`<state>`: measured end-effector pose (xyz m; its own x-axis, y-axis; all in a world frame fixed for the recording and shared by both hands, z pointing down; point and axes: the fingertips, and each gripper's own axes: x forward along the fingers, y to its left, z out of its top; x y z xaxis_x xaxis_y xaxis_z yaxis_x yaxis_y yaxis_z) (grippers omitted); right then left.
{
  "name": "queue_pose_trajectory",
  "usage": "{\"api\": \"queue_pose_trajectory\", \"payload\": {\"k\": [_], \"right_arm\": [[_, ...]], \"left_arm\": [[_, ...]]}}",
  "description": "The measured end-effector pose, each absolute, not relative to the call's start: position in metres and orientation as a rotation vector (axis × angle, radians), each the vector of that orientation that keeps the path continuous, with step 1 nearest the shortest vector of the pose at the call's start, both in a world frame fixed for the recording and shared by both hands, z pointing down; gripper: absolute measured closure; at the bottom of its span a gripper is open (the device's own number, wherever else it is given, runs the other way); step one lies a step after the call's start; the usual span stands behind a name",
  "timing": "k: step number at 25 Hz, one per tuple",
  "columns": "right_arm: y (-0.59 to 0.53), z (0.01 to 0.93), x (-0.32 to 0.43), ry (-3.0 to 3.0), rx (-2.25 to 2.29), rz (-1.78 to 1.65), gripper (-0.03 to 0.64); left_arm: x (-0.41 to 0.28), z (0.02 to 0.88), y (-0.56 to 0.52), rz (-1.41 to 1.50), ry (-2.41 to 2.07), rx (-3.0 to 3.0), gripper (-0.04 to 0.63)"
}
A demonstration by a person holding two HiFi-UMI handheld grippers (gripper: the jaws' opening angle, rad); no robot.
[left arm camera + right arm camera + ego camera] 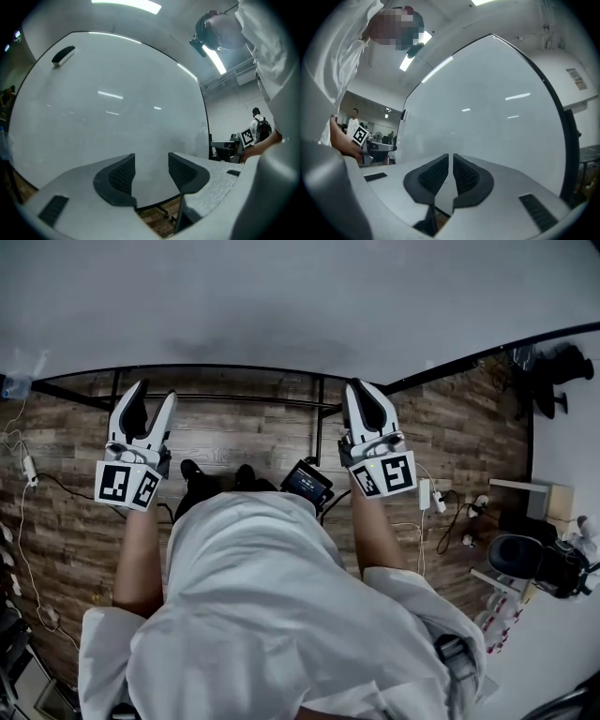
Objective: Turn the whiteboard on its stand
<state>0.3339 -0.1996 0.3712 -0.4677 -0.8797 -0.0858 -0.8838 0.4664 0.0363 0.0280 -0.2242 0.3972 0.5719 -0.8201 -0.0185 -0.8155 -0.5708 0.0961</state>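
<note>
— Two grippers at one edge: where does the whiteboard [281, 296] lie from them?
— Beyond both, filling the far side of the head view. Its long axis runs left to right, and its dark-framed near edge passes right at the jaw tips.
— Which is nearer?
— About level, I'd judge. The left gripper [155, 393] has its jaws spread side by side along the edge, not across the board's thickness. The right gripper [364, 390] has its jaws pressed almost together, with nothing between them.
— And the board itself?
— Blank, smudged grey and glossy; an eraser [63, 55] clings near a far corner. Stand rails [234, 399] show beneath.
— So the turn?
— Likely a push on that edge, not a pinch.
</note>
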Motion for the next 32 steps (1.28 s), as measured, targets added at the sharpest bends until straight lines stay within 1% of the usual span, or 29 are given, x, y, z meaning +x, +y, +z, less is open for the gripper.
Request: {"api": "queue_pose_trajectory", "payload": {"k": [2, 4, 7, 8, 10, 11, 12, 20, 26, 32], "right_arm": [[-0.2, 0.376, 0.316, 2.63, -1.588, 0.1, 0.613], [-0.199, 0.379, 0.303, 2.629, -1.6, 0.099, 0.62], [-0.194, 0.381, 0.288, 2.635, -1.608, 0.097, 0.62], [-0.191, 0.38, 0.284, 2.632, -1.61, 0.099, 0.62], [-0.184, 0.378, 0.277, 2.619, -1.622, 0.106, 0.62], [-0.18, 0.378, 0.274, 2.614, -1.634, 0.112, 0.62], [-0.177, 0.377, 0.273, 2.61, -1.651, 0.121, 0.62], [-0.148, 0.362, 0.256, 2.591, -1.793, 0.248, 0.62], [-0.104, 0.358, 0.199, 2.587, -1.842, 0.257, 0.62], [-0.064, 0.37, 0.14, 2.563, -1.896, 0.221, 0.62]], "left_arm": [[0.017, 0.393, -0.22, -0.102, -1.44, 2.715, 0.367], [0.008, 0.389, -0.215, -0.107, -1.457, 2.719, 0.372], [-0.002, 0.387, -0.207, -0.112, -1.464, 2.715, 0.413], [-0.005, 0.387, -0.203, -0.117, -1.459, 2.715, 0.466], [-0.013, 0.385, -0.197, -0.127, -1.444, 2.726, 0.525], [-0.017, 0.383, -0.194, -0.131, -1.438, 2.732, 0.576], [-0.021, 0.382, -0.192, -0.134, -1.432, 2.738, 0.586], [-0.06, 0.378, -0.181, -0.16, -1.403, 2.765, 0.591], [-0.116, 0.377, -0.153, -0.182, -1.385, 2.766, 0.591], [-0.179, 0.382, -0.114, -0.129, -1.413, 2.778, 0.591]]}}
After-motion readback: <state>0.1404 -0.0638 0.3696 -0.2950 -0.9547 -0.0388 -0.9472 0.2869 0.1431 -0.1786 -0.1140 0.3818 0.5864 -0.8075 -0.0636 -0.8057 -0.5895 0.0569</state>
